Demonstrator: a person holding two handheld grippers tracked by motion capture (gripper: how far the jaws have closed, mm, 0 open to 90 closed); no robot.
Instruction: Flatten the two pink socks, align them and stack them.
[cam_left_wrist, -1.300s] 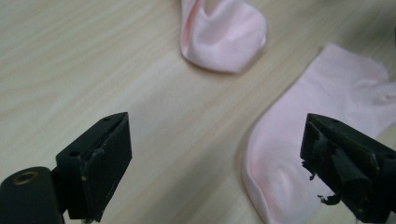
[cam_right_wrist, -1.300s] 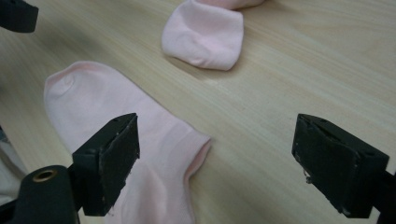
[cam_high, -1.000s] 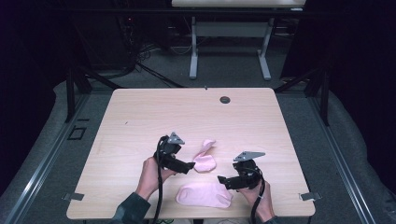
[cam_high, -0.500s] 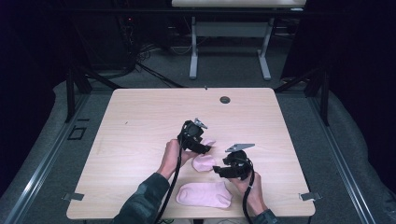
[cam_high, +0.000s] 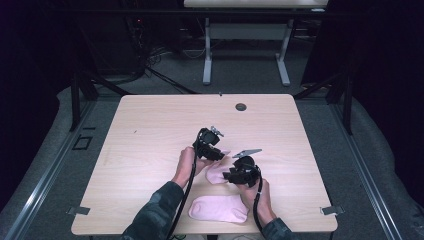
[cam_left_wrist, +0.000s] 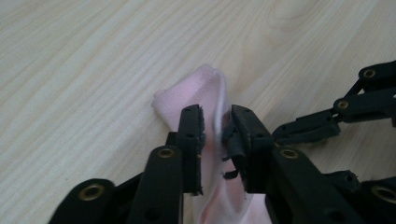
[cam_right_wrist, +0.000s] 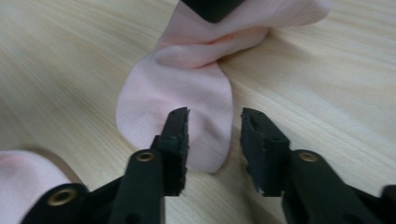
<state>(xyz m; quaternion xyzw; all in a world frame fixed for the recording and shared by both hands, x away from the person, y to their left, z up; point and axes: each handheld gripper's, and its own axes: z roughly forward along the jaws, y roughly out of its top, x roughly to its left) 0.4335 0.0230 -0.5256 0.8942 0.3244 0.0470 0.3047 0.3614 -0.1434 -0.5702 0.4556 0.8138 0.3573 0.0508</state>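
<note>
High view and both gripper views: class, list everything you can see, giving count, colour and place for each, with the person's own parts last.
Table: one, light wood, centre of the floor.
Twisted sock: one, pink, mid-table, one end pinched in the left claw.
Flat sock: one, pink, near table edge.
Grommet: one, dark, far side of tabletop.
Second table: one, white legs, beyond.
Left claw: one, black, closed on the twisted sock.
Right claw: one, black, open over the twisted sock's other end.
Hands: two, near edge.

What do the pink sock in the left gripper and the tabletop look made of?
Pink sock: soft knit fabric, probably cotton blend; fine ribbing shows and it folds limply, matte. Table: light wood or wood-look laminate; printed-looking grain lines, smooth, slightly satin finish.
</note>
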